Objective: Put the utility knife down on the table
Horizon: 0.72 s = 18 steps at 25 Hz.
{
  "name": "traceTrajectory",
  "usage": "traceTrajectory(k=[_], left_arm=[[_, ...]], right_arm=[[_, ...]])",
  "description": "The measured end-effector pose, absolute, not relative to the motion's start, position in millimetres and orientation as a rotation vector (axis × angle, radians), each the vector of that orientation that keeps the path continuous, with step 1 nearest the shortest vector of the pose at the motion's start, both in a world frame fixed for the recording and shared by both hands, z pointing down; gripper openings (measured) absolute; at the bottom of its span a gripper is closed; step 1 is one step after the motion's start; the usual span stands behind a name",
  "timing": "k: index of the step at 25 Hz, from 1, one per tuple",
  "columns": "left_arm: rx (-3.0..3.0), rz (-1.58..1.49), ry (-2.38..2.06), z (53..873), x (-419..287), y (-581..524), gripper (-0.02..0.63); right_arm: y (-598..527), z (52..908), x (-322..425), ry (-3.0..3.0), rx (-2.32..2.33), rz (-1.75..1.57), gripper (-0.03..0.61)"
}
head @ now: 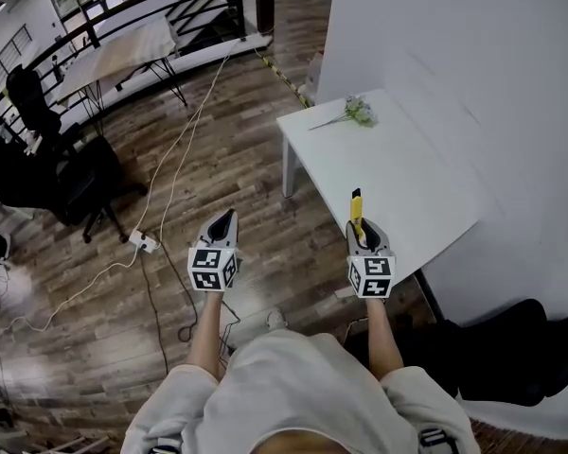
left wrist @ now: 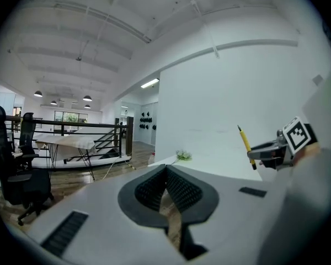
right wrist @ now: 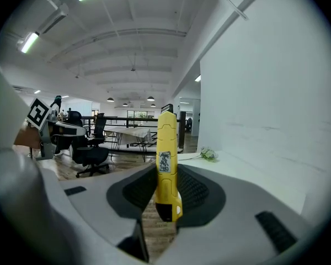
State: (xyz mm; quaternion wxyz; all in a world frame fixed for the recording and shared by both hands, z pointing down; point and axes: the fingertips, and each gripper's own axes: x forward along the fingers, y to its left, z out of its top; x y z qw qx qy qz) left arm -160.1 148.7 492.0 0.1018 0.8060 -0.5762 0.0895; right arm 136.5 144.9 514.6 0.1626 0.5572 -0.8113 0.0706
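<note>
Right tongs [right wrist: 165, 187] are clamped on the yellow utility knife [right wrist: 166, 158], pads pressing its lower body, with most of the handle standing clear above the jaws and pointing away from the person. Left tongs [left wrist: 166, 174] are closed together with nothing between them; only floor shows past the pads. The knife is therefore off the worktop [head: 407, 173]. In the head view it projects from the right tongs at the worktop's near left edge, its far end just over the white surface. Judgement: the step in hand is the carry to the put-down place, and the release is not yet begun. The next move calls for bringing the right tongs further over bare worktop, well short of the flower sprig [head: 358, 112] at the far end. The knife must then be lowered until its body lies along the surface, and only then should the jaws part. A release from this height and angle would likely let the knife tip or slide off the edge. Both forearms reach forward from the body, roughly parallel, the tongs pointing away and slightly down. The left hangs over the wooden floor [head: 227, 159], left of the worktop.
</note>
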Motion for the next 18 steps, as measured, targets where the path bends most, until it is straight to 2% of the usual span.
traceTrajectory(k=[8, 18], left_arm=[[2.417, 0.26, -1.671, 493.7, -175.7, 78.2, 0.006], [2.428, 0.288, -1.634, 504.5, -177.8, 44.6, 0.007]], right_arm=[[84.1, 520.0, 116.4, -2.299, 1.617, 0.199, 0.11], [59.8, 535.2, 111.0, -2.272, 1.615, 0.229, 0.11]])
